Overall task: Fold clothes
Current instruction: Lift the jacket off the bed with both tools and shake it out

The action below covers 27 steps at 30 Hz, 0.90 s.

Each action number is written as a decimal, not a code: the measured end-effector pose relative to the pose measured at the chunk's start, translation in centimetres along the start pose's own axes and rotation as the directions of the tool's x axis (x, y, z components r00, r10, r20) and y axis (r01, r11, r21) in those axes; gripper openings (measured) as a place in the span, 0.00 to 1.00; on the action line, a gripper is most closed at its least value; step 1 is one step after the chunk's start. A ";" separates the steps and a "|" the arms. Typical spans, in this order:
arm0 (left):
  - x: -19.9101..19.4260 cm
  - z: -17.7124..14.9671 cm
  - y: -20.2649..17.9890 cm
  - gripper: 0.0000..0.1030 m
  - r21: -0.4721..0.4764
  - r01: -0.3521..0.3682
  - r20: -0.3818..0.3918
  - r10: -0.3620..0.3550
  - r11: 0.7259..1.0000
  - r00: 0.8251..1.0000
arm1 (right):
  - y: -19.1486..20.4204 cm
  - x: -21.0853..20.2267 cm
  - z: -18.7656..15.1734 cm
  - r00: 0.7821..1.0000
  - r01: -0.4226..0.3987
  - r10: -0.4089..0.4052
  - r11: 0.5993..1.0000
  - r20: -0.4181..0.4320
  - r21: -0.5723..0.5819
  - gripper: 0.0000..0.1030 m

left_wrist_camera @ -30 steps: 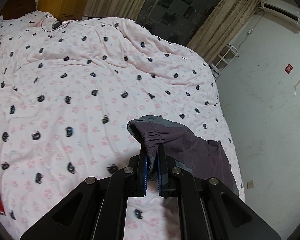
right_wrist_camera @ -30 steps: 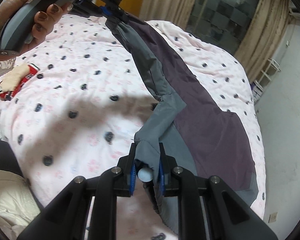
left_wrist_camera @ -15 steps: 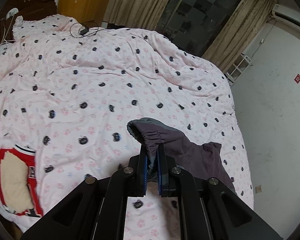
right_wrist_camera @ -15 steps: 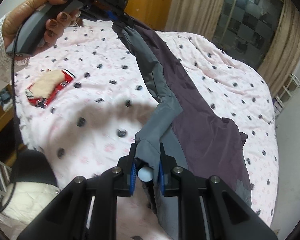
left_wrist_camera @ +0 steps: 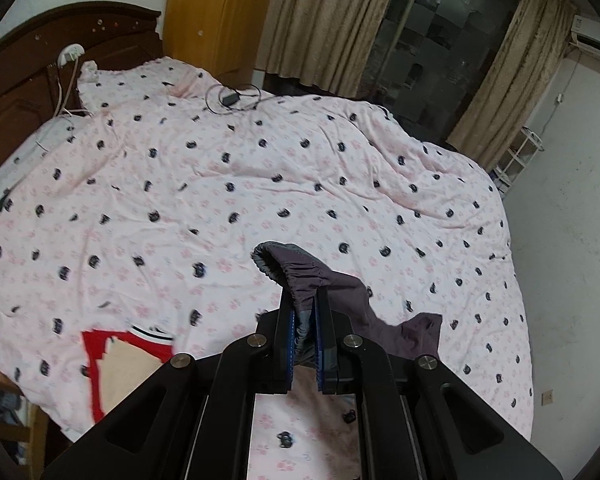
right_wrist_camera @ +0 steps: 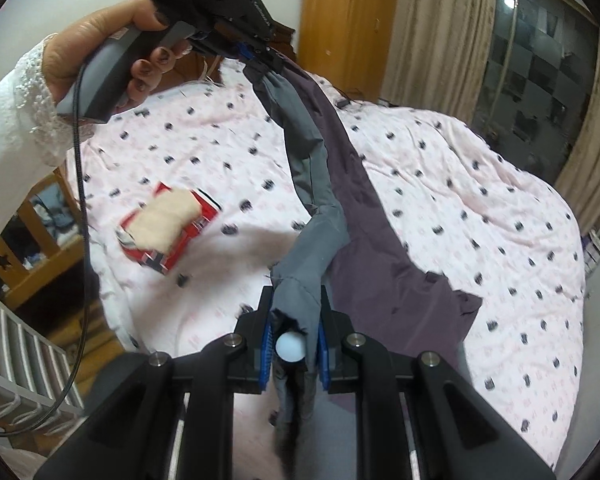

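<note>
garment first: a long purple and grey pair of trousers with a gathered elastic waistband (right_wrist_camera: 340, 184) hangs stretched in the air above a bed covered by a pale pink quilt printed with small dark cat faces (left_wrist_camera: 260, 184). its long axis runs from the left gripper (left_wrist_camera: 304, 304) to the right gripper (right_wrist_camera: 294, 320), and from the right wrist view it slopes from upper left, where the left gripper (right_wrist_camera: 260, 56) pinches it, down toward the lower middle. the purple part drapes off to the side, its loose end hanging over the quilt toward the bed's right edge.

the left gripper's blue-lined fingers are nearly closed, clamped on the gathered waistband, which loops up above the tips. the right gripper's fingers are likewise drawn close together on a grey fold of the same trousers, with a small white ball (right_wrist_camera: 289, 347) showing between them. a hand (right_wrist_camera: 100, 48) in a white lace-cuffed sleeve grips the left gripper's handle.

a folded red and cream garment (right_wrist_camera: 168, 228) lies on the quilt near the bed's left edge, apart from the trousers.
</note>
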<state>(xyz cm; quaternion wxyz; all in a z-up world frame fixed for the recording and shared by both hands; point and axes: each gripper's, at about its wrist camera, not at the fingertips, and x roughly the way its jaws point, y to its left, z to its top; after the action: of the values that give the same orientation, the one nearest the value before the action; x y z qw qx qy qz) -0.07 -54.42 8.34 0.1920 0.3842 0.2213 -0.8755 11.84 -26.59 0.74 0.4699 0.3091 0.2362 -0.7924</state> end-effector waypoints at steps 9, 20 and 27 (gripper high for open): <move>-6.1 6.5 -0.7 0.06 0.010 -0.099 0.077 0.098 0.995 0.992 | 0.2 -3.0 7.3 0.989 -0.100 0.096 0.994 0.108 0.032 0.18; -15.0 14.6 -7.8 0.06 0.059 -0.174 0.227 0.156 0.983 0.961 | -3.7 -10.3 14.9 0.951 -0.155 0.127 0.985 0.283 0.081 0.18; -11.6 14.5 -14.7 0.06 0.157 -0.159 0.188 0.129 0.975 0.974 | -8.9 -11.2 13.5 0.960 -0.113 0.068 0.982 0.271 0.154 0.18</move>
<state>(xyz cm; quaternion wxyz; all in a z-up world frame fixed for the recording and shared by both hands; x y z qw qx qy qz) -8.74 -48.12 29.45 0.2402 0.3354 0.0989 -0.9055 4.38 -24.91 18.88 0.5054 0.2495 0.0895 -0.8211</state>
